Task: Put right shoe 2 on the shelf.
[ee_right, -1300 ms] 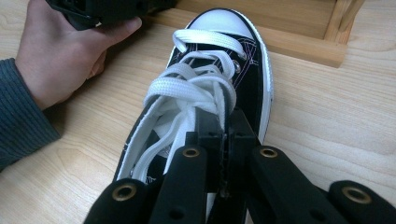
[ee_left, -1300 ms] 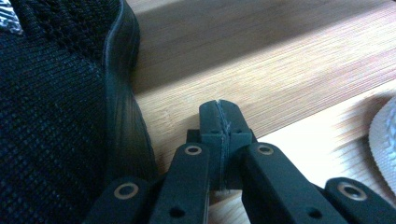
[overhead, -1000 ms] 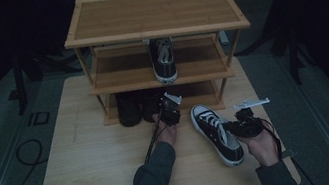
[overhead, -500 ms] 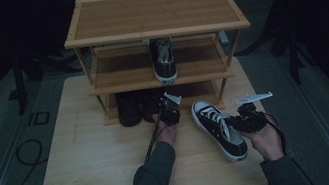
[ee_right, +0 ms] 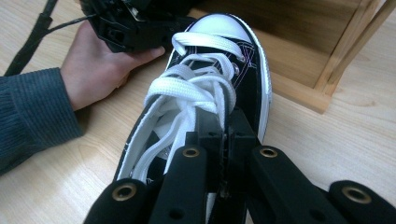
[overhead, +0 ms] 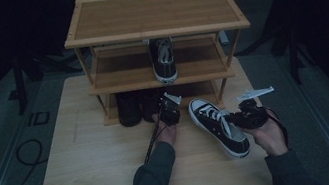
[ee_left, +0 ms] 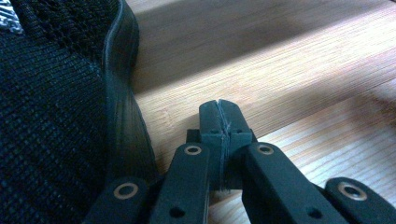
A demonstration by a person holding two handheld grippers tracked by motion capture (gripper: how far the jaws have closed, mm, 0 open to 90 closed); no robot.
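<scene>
A black sneaker with white laces and toe cap (overhead: 219,126) lies on the wooden table (overhead: 88,166), toe toward the rack. My right gripper (overhead: 235,120) is shut on the sneaker's (ee_right: 219,56) side edge next to the laces, and its jaws (ee_right: 223,123) press together there. At the front of the rack's bottom shelf, my left gripper (overhead: 169,109) is shut with nothing in it. Its tips (ee_left: 219,109) rest over bare wood beside a black mesh shoe (ee_left: 56,116).
The three-tier bamboo shoe rack (overhead: 154,15) stands at the table's far side. A matching black sneaker (overhead: 163,59) sits on its middle shelf, and two dark shoes (overhead: 129,108) stand on the bottom shelf at the left. Cables trail from both grippers.
My right hand and the sneaker it grips have shifted slightly to the right and toward the rack. The left gripper has stayed in place.
</scene>
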